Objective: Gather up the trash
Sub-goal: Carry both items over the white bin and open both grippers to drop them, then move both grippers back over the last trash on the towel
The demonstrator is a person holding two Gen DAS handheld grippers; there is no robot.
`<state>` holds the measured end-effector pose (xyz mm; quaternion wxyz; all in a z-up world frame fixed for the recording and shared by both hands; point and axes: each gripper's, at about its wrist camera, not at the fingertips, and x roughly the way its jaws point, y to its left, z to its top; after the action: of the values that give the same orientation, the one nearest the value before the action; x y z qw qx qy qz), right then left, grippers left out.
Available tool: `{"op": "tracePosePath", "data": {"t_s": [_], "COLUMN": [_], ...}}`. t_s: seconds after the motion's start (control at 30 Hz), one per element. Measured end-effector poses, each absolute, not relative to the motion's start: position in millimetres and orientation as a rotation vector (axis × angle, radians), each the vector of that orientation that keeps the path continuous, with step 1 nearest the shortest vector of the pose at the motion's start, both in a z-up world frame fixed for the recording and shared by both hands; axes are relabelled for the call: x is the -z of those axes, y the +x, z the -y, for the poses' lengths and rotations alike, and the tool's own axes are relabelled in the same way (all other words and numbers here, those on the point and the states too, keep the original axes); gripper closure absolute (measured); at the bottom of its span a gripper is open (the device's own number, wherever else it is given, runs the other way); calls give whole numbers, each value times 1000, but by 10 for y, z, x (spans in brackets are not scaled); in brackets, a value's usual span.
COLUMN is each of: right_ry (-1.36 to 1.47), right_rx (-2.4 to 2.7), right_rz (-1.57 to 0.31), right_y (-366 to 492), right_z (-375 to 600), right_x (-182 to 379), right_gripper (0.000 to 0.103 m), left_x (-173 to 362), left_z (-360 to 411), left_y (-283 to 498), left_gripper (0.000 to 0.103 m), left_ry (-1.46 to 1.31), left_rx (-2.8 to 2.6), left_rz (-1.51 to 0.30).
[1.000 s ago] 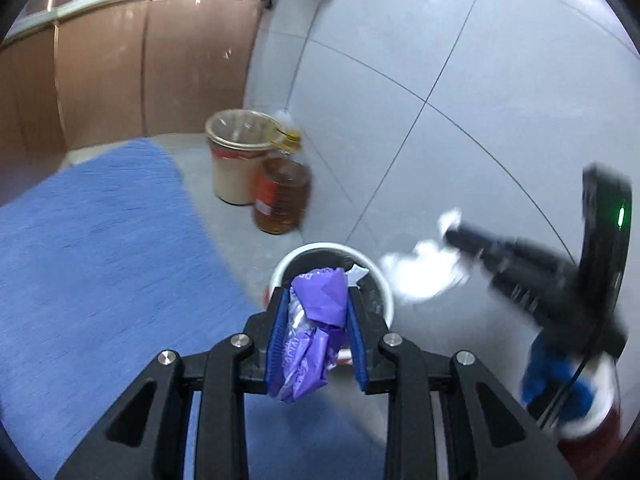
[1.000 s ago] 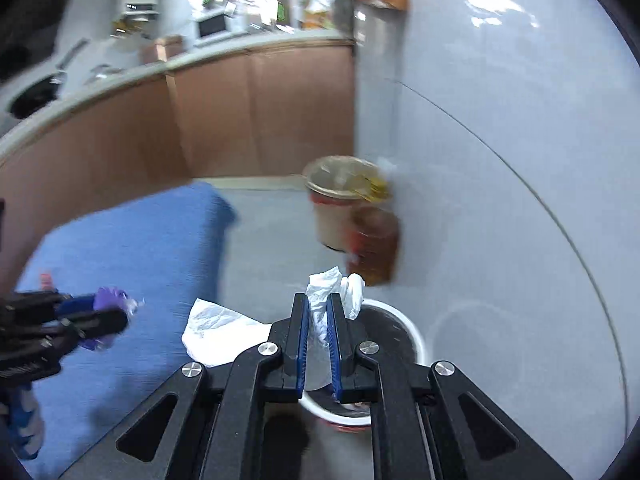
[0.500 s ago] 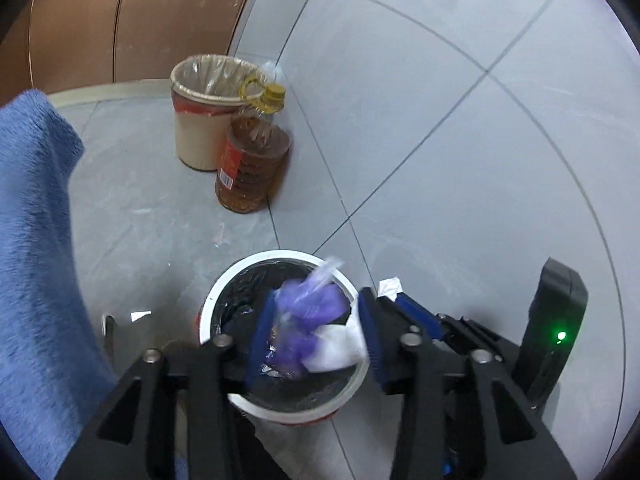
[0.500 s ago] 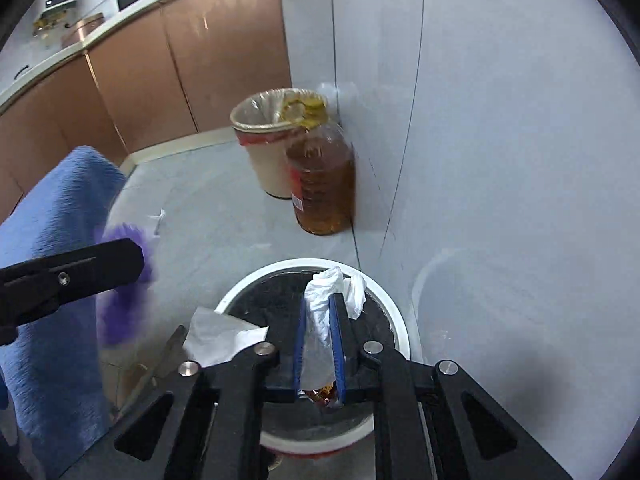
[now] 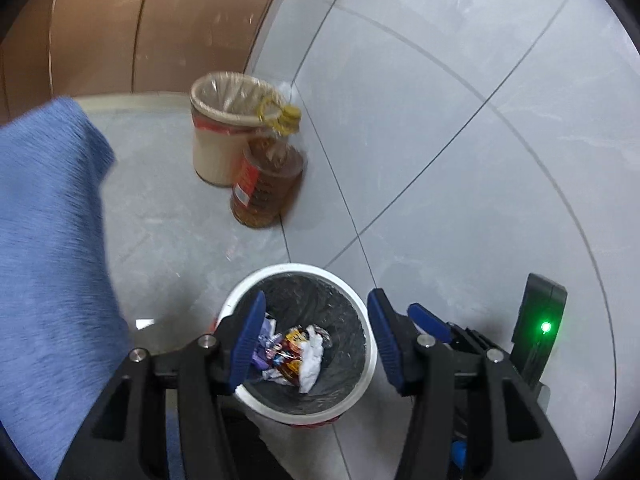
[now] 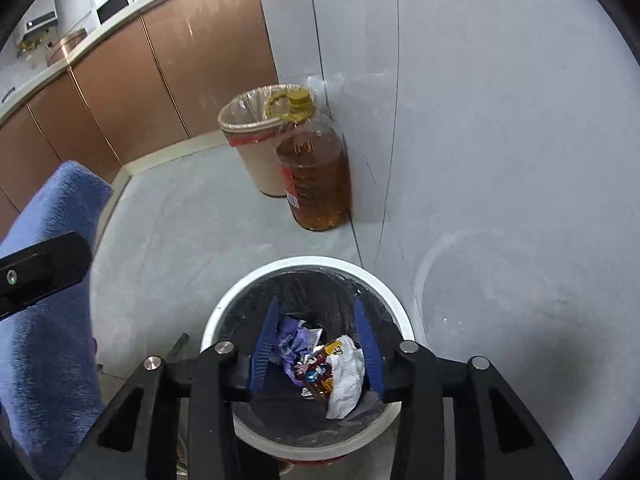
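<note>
We find the left gripper (image 5: 316, 338) poised directly above the white trash bin (image 5: 370, 354), its blue-padded fingers spread wide apart with nothing between them. The right gripper (image 6: 318, 350) hangs over the same bin (image 6: 402, 320), its jaws likewise parted and empty. Below and between the fingers of both grippers, at the bottom of the bin's dark liner, we note three pieces of trash lying together: a crumpled white tissue (image 5: 312, 360) (image 6: 347, 378), a purple wrapper (image 5: 262, 342) (image 6: 294, 346), and a red and yellow printed wrapper (image 5: 288, 354) (image 6: 320, 368). In the right wrist view the purple wrapper sits toward the left finger, the tissue toward the right finger, and the printed wrapper between them. In the left wrist view, the right gripper's blue fingertip (image 5: 428, 318) shows just beyond the left gripper's right finger, with a black unit carrying a green light (image 5: 545, 327) further right. Ahead of both grippers, against the tiled wall, stand a beige bin with a clear liner (image 5: 220, 136) (image 6: 256, 148) and a large bottle of amber oil (image 5: 268, 184) (image 6: 316, 176), the two touching or very nearly so. To the left of the grippers we record a blue towel-like fabric (image 5: 48, 248) (image 6: 44, 320), and beyond it copper-coloured cabinets (image 6: 172, 68).
</note>
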<state>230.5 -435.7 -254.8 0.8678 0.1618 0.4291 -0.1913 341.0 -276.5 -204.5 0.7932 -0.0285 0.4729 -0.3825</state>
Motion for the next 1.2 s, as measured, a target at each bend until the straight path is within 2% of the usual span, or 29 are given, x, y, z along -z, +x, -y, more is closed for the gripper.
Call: {"op": "tracePosePath", "data": {"t_s": [0.13, 0.37, 0.63, 1.2], "right_ry": [330, 263, 182, 7], "right_rx": [395, 367, 290, 84], "right_rz": [-850, -741, -616, -420], "right_y": [2224, 1965, 1674, 1143], "right_z": [4224, 3803, 3213, 2001], "right_x": [2299, 1667, 1000, 80], "right_gripper": [60, 44, 31, 27], "left_x": [1729, 1213, 678, 90], "left_z": [2492, 1912, 1173, -204], "left_y": [3190, 2750, 2205, 1281], "left_gripper": [52, 52, 32, 30], "left_ry": [-34, 19, 41, -21], "left_rx": [780, 637, 480, 294], "left_rz": [-928, -750, -555, -357]}}
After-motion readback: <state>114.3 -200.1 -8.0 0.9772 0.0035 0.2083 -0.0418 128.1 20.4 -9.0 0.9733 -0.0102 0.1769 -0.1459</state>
